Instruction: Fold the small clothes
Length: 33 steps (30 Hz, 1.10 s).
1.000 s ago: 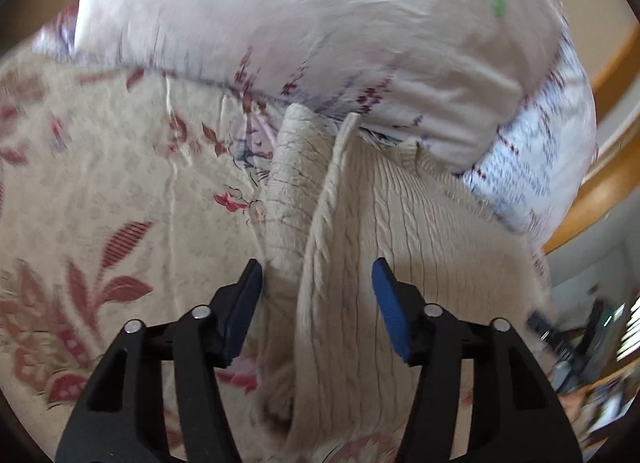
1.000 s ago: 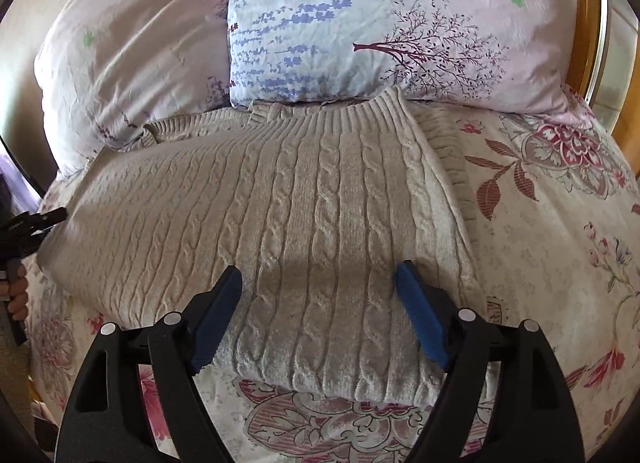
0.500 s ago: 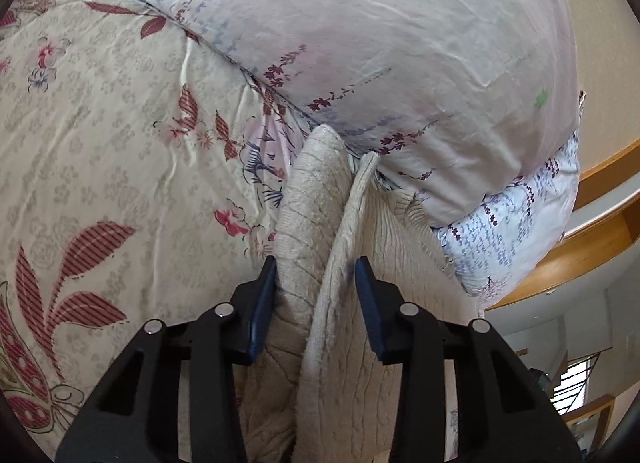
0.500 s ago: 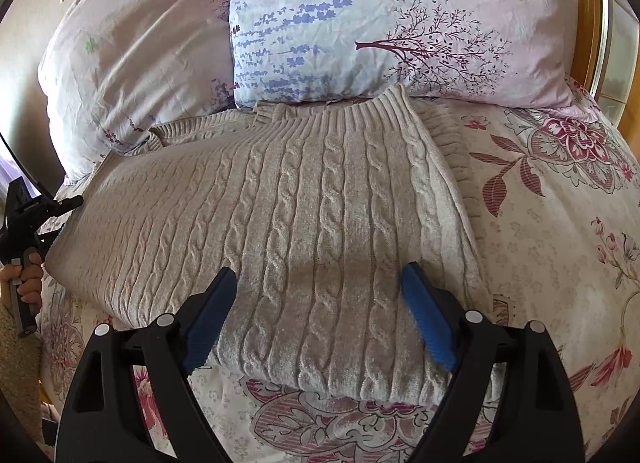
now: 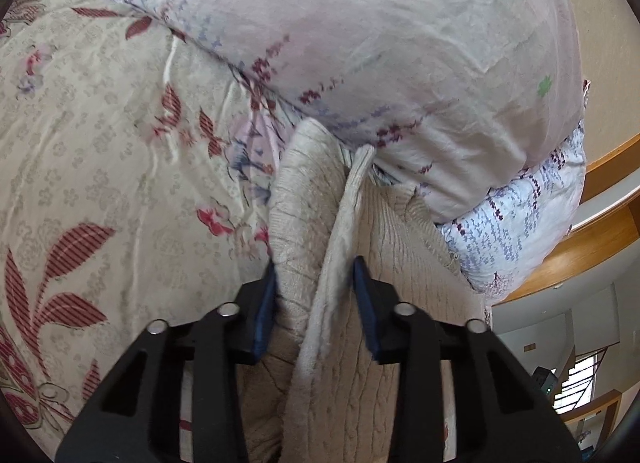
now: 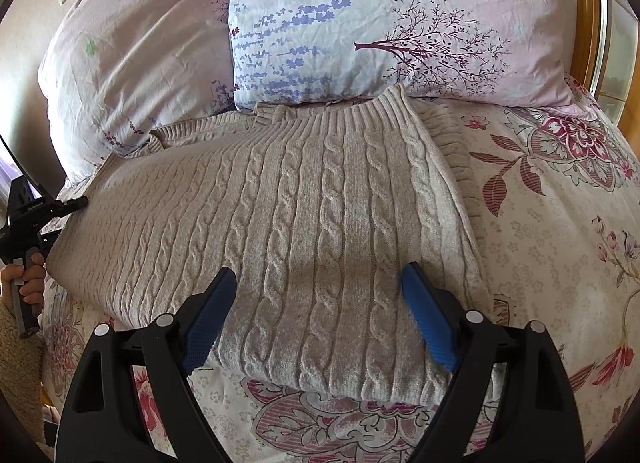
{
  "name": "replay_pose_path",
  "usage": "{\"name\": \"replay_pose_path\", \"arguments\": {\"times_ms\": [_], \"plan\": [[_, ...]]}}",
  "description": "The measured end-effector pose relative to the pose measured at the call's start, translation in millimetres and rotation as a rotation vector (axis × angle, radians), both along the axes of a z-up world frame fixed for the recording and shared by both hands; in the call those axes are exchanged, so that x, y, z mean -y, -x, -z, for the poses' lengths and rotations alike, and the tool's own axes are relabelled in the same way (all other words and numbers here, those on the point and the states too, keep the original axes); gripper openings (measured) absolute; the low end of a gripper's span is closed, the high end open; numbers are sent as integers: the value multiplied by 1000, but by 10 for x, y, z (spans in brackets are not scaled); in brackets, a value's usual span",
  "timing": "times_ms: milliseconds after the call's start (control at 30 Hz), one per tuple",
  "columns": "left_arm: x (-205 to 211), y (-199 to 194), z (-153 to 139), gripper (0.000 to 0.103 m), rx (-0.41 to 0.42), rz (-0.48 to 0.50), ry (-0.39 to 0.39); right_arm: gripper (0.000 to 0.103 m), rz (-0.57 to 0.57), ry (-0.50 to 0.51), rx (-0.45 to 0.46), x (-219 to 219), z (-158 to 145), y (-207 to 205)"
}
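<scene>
The bed, covered in a cream sheet printed with red flowers and leaves, fills both views. Two pillows lean at its head: a pale pink pillow on the left and a lavender-print pillow beside it, their edges overlapping.

A cream cable-knit sweater lies folded on the sheet, its ribbed hem touching the lower edge of the pillows. Its left side is doubled over (two layers show in the left wrist view, standing up as a ridge).

The right hand-held gripper points steeply down over the near edge of the sweater, its blue-padded jaws spread wide on either side of a stretch of the knit, with visible gaps between the pads and the fabric.

The left hand-held gripper points down along the sweater's left edge toward the pink pillow. Its jaws are closing, and the raised fold of knit sits between them with both blue pads against the fabric.

In the right wrist view, at the far left, a person's hand grips the handle of the left hand-held gripper beside the sweater's edge.

No containers are in view.
</scene>
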<state>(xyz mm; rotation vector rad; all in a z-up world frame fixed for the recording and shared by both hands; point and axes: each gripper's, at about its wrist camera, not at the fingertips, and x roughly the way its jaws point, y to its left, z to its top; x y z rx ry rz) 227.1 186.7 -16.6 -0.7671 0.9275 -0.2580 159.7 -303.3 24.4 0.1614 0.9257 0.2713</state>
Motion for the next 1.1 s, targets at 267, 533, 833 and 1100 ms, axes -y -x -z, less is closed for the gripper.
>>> {"name": "replay_pose_path", "arguments": {"times_ms": [267, 533, 833, 1100], "plan": [[97, -10, -9, 22, -21, 4, -10, 86, 4, -13, -1, 7, -22, 13], [313, 63, -416, 18, 80, 28, 64, 86, 11, -87, 43, 87, -210, 61], [1004, 20, -839, 18, 137, 110, 144, 86, -29, -151, 105, 85, -410, 122], [1998, -159, -664, 17, 81, 267, 205, 86, -63, -328, 52, 72, -425, -65]]}}
